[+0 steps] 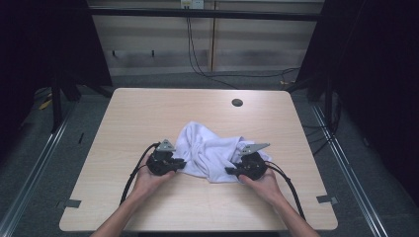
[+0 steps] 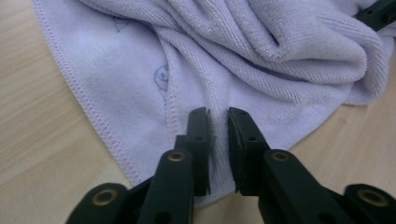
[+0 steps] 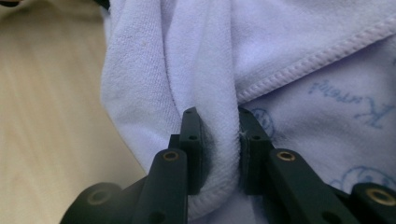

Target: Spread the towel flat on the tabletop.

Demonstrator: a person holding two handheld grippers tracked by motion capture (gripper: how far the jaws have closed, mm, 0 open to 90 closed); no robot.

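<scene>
A white towel (image 1: pixel 210 150) lies crumpled near the middle of my table (image 1: pixel 128 118), a little toward my side. My left tongs (image 1: pixel 181 163) sit at the towel's left edge; up close (image 2: pixel 218 122) their jaws stand a narrow gap apart with a thin bit of the cloth between them, and I cannot tell whether they truly pinch it. My right tongs (image 1: pixel 231 170) are at the towel's right edge, and there (image 3: pixel 217 122) the jaws are clamped on a thick fold of towel beside its stitched hem.
</scene>
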